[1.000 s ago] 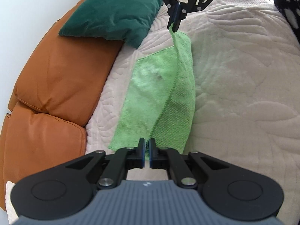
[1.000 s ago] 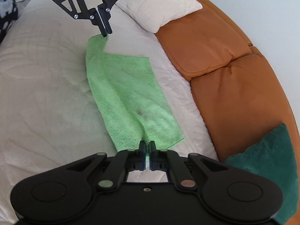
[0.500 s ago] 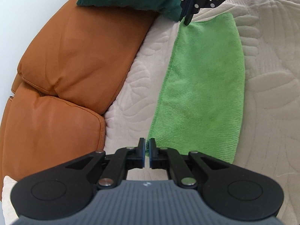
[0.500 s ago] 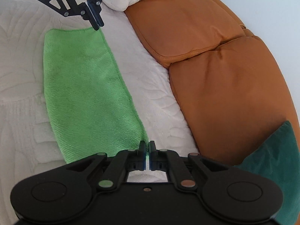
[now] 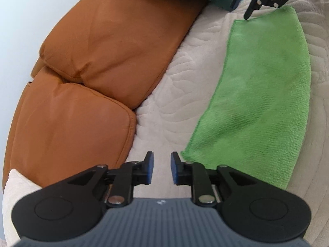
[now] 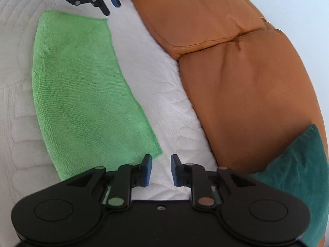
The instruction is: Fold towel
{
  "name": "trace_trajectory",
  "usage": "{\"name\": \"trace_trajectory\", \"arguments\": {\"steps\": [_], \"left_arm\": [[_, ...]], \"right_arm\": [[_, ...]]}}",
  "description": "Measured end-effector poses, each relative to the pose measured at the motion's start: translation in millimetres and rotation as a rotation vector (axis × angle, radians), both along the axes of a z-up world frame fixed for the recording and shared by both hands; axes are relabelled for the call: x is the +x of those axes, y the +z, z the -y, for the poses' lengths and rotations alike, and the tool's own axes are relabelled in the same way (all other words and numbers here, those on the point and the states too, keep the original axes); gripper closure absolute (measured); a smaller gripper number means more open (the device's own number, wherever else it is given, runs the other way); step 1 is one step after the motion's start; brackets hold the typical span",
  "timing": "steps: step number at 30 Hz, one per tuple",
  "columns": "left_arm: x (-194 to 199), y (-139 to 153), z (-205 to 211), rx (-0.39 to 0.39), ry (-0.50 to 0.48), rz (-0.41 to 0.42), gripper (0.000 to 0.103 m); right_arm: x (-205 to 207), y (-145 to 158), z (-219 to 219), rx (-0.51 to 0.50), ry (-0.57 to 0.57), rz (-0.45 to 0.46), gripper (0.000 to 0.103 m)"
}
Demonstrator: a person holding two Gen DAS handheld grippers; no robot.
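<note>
A green towel [image 5: 261, 96] lies flat, folded into a long strip, on the cream quilted cover [image 5: 170, 103]. It also shows in the right wrist view [image 6: 82, 94]. My left gripper [image 5: 161, 169] is open and empty, just beside the towel's near corner. My right gripper [image 6: 161, 169] is open and empty, just beside the towel's opposite end corner. Each gripper shows in the other's view, open, at the far end of the towel: the right gripper [image 5: 244, 2] and the left gripper [image 6: 110, 0].
Orange leather cushions [image 5: 92, 82] line the edge of the quilted cover, also seen in the right wrist view [image 6: 236, 72]. A dark green pillow [image 6: 304, 175] and a cream pillow [image 5: 14, 187] lie by them.
Both grippers carried the towel's lifted edge across, laid it down as a flat strip, then opened and let go of the corners.
</note>
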State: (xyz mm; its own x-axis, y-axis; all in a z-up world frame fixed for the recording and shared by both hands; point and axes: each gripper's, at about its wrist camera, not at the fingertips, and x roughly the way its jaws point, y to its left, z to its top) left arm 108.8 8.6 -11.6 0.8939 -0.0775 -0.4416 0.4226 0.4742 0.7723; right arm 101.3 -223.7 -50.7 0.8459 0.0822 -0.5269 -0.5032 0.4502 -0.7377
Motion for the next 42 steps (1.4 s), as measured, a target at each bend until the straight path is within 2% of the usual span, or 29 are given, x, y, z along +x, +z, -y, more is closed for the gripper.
{"name": "trace_trajectory", "arguments": {"steps": [2, 4, 5, 8, 10, 12, 14, 15, 17, 20, 23, 25, 27, 29, 30, 33, 34, 35, 36, 37, 38, 39, 40, 41, 42], "left_arm": [[-4.7, 14.1, -5.2, -0.085, 0.010, 0.002, 0.080], [-15.7, 23.3, -4.2, -0.194, -0.032, -0.066, 0.080], [-20.5, 22.2, -0.7, -0.221, -0.048, -0.100, 0.080], [-29.7, 9.4, 9.8, -0.247, -0.065, -0.183, 0.080], [-33.5, -5.0, 15.0, -0.241, -0.061, -0.238, 0.080], [-32.5, -18.3, 14.6, -0.219, -0.033, -0.261, 0.080], [-31.0, -24.4, 9.2, -0.248, -0.023, -0.270, 0.080], [-30.2, -21.4, 7.2, -0.264, -0.014, -0.275, 0.080], [-31.6, -5.2, 1.6, -0.344, 0.009, -0.265, 0.080], [-45.9, 9.6, -4.7, -0.452, -0.008, -0.282, 0.080], [-56.5, -1.0, -2.3, -0.428, -0.004, -0.317, 0.080], [-59.7, -17.5, -0.8, -0.379, 0.018, -0.334, 0.080], [-60.2, -26.2, -2.4, -0.368, 0.016, -0.327, 0.080], [-62.5, -23.3, -3.4, -0.373, 0.011, -0.320, 0.080], [-62.9, -17.2, -5.5, -0.399, 0.021, -0.326, 0.080], [-63.3, 11.2, -22.2, -0.572, 0.070, -0.347, 0.079], [-63.1, 17.3, -30.5, -0.649, 0.104, -0.360, 0.071], [-62.7, 23.5, -40.5, -0.742, 0.148, -0.377, 0.053], [-62.3, 29.8, -50.4, -0.835, 0.193, -0.394, 0.042], [-61.0, 31.2, -66.9, -0.999, 0.251, -0.460, 0.033], [-59.9, 27.2, -81.7, -1.149, 0.292, -0.537, 0.033], [-59.3, 22.6, -89.8, -1.234, 0.316, -0.588, 0.033], [-60.9, 14.1, -99.0, -1.340, 0.360, -0.649, 0.033], [-63.4, 6.5, -105.0, -1.421, 0.388, -0.681, 0.033], [-65.8, 0.5, -107.4, -1.470, 0.405, -0.690, 0.033]], "right_arm": [[-4.3, 16.5, 4.0, 0.098, -0.023, -0.012, 0.083], [-6.2, 25.6, -2.7, 0.181, -0.029, -0.037, 0.083], [-5.7, 26.7, -8.3, 0.202, -0.031, -0.040, 0.083], [-0.9, 18.1, -24.6, 0.195, -0.039, -0.045, 0.083], [4.0, 8.1, -30.8, 0.204, -0.052, -0.102, 0.083], [4.6, -3.1, -31.2, 0.188, -0.060, -0.125, 0.083], [-0.4, -5.8, -29.4, 0.193, -0.055, -0.100, 0.083], [-3.4, -2.6, -27.7, 0.216, -0.066, -0.091, 0.083], [-13.5, 15.6, -21.8, 0.331, -0.088, -0.090, 0.083], [-35.9, 29.7, -20.1, 0.418, -0.053, -0.139, 0.083], [-55.3, 19.2, -21.2, 0.391, -0.022, -0.171, 0.083], [-55.2, 5.3, -22.3, 0.351, -0.028, -0.199, 0.083], [-55.2, -10.2, -22.7, 0.320, -0.030, -0.204, 0.083], [-56.6, -7.4, -21.8, 0.341, -0.033, -0.194, 0.083], [-57.1, 0.9, -20.7, 0.365, -0.042, -0.196, 0.083], [-62.0, 28.1, -15.8, 0.462, -0.072, -0.168, 0.083], [-63.6, 39.3, -14.5, 0.506, -0.093, -0.161, 0.082], [-64.3, 52.3, -13.8, 0.559, -0.121, -0.163, 0.079], [-63.4, 60.7, -13.7, 0.595, -0.137, -0.177, 0.078], [-59.7, 68.4, -14.7, 0.625, -0.138, -0.208, 0.077], [-51.4, 78.8, -17.8, 0.655, -0.120, -0.261, 0.077], [-41.7, 87.8, -21.8, 0.665, -0.091, -0.308, 0.077], [-27.8, 95.8, -29.9, 0.634, -0.037, -0.374, 0.071], [-10.9, 102.5, -42.6, 0.559, 0.047, -0.459, 0.065], [1.2, 104.5, -54.0, 0.473, 0.123, -0.524, 0.066]]}}
